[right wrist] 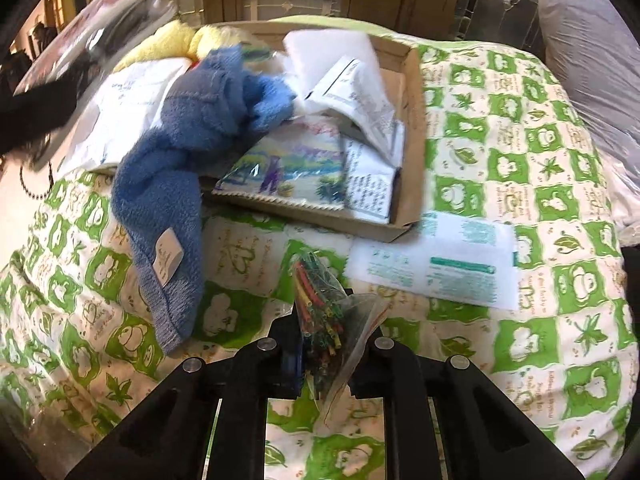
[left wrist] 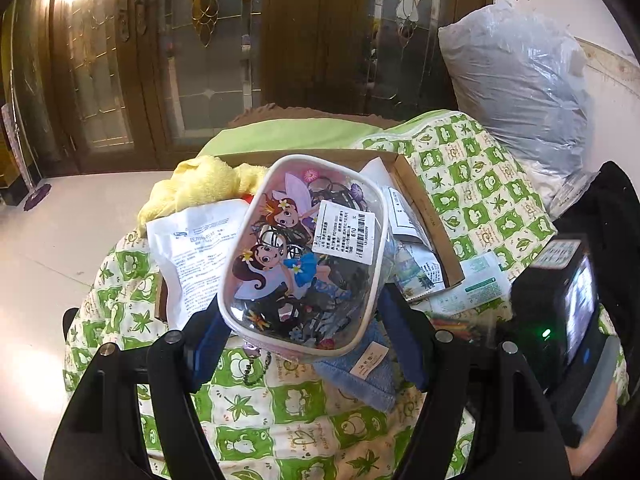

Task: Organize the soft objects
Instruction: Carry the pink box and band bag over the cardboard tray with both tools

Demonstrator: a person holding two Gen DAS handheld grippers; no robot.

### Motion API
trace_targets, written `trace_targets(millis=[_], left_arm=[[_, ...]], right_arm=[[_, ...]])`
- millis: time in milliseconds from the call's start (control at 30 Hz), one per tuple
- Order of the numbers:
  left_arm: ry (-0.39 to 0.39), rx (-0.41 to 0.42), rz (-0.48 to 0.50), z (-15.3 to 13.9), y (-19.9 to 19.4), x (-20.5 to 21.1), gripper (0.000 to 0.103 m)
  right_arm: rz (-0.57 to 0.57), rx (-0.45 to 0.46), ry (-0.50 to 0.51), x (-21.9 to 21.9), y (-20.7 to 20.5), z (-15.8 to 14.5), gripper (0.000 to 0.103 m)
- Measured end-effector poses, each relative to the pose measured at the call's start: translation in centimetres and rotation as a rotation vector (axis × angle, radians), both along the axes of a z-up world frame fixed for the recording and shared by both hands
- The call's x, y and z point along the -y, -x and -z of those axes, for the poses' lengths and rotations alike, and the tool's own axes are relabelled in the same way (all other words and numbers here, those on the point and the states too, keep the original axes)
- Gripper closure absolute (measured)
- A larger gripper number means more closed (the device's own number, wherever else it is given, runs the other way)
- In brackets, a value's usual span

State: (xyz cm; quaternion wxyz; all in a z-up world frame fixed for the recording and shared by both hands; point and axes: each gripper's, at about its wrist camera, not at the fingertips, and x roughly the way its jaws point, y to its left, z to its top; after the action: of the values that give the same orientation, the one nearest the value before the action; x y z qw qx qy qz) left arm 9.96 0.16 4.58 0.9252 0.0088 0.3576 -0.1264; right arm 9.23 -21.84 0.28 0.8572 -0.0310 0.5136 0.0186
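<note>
On the bed, just short of the cardboard box, the right hand-held gripper is clamped on a small clear zip bag of coloured tubes, its jaws nearly together with the plastic pinched between them; the bag's far end points toward the box. The left hand-held gripper stands wide, its blue pads bearing on both sides of a clear cartoon-printed pouch full of hair ties, held above the box's near edge. A blue towel drapes from the box rim down onto the green frog-print quilt. Inside the box lie a yellow towel, white printed packets and a picture-printed packet. One green-and-white sachet lies on the quilt just beside the box. A large plastic-wrapped bundle sits behind.

Judgement: the step in hand is gathering loose items into the box, with both grippers loaded. The next move calls for carrying the tube bag over the box wall and releasing it onto a free patch, clear of the draped towel. The thin bag may slip or snag on the rim.
</note>
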Motion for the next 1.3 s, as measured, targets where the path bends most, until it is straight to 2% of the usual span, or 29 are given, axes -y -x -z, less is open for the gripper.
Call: trace_targets(millis=[400,767,1133,1300], left_arm=[[-0.05,-0.003,0.003,0.1,-1.2,-0.1,0.031],[-0.066,-0.009,0.007,0.4,-2.4,-0.4,0.031],[-0.081,-0.014,0.001,0.6,-3.8,-1.1,0.031],[-0.084,-0.009,0.013,0.3,-4.5,-0.9,0.031]], right_arm=[[0.012,0.046,-0.003,0.3,-0.7,-2.4,0.089],[0.011,0.065,-0.011,0.1,-1.8,-3.0,0.089],[0.036,0.085,-0.146,3.0,-3.3,-4.3,0.089],[0.035,0.095,-0.16,3.7,-3.7,-4.5,0.089]])
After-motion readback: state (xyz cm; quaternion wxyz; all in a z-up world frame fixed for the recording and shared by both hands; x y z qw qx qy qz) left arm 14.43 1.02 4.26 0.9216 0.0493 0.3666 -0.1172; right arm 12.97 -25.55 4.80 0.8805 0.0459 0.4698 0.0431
